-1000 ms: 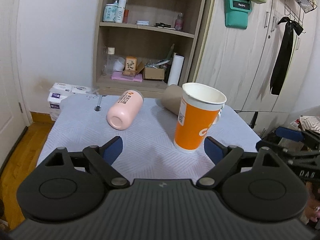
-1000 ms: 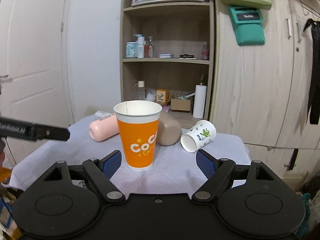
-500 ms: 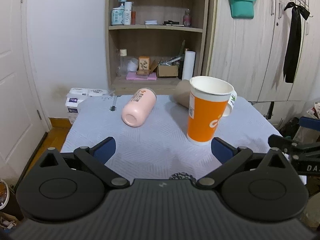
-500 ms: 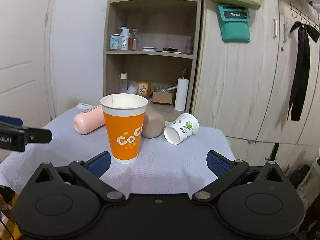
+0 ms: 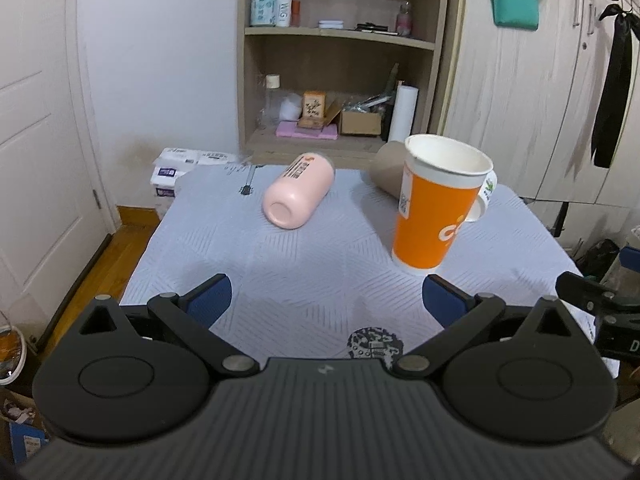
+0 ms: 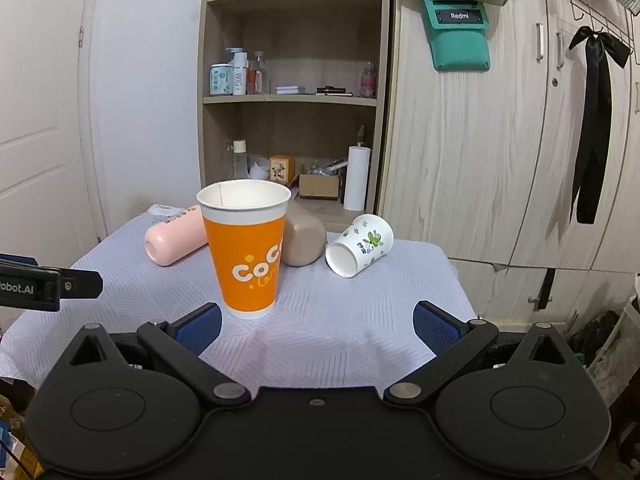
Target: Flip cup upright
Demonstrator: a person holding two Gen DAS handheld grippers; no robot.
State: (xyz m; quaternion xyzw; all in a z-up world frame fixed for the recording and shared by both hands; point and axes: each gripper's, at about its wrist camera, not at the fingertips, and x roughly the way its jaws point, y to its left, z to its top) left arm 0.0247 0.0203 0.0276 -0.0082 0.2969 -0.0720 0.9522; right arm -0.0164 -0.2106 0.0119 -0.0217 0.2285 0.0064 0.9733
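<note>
An orange paper cup (image 5: 434,212) (image 6: 248,252) stands upright on the table with its mouth up. A pink cup (image 5: 298,196) (image 6: 176,240), a brown cup (image 6: 302,238) (image 5: 388,170) and a white floral paper cup (image 6: 358,246) lie on their sides behind it. My left gripper (image 5: 326,300) is open and empty, held back over the table's near edge. My right gripper (image 6: 316,322) is open and empty, in front of the orange cup and apart from it.
The table has a pale grey cloth (image 5: 320,260) (image 6: 360,320). A wooden shelf unit (image 6: 292,120) and wardrobe doors (image 6: 480,140) stand behind it. A white door (image 5: 36,160) is at the left. The left gripper's body (image 6: 48,284) shows at the right wrist view's left edge.
Both grippers have drawn back from the table and the cups look farther away. The orange cup stays upright; the other cups have not moved.
</note>
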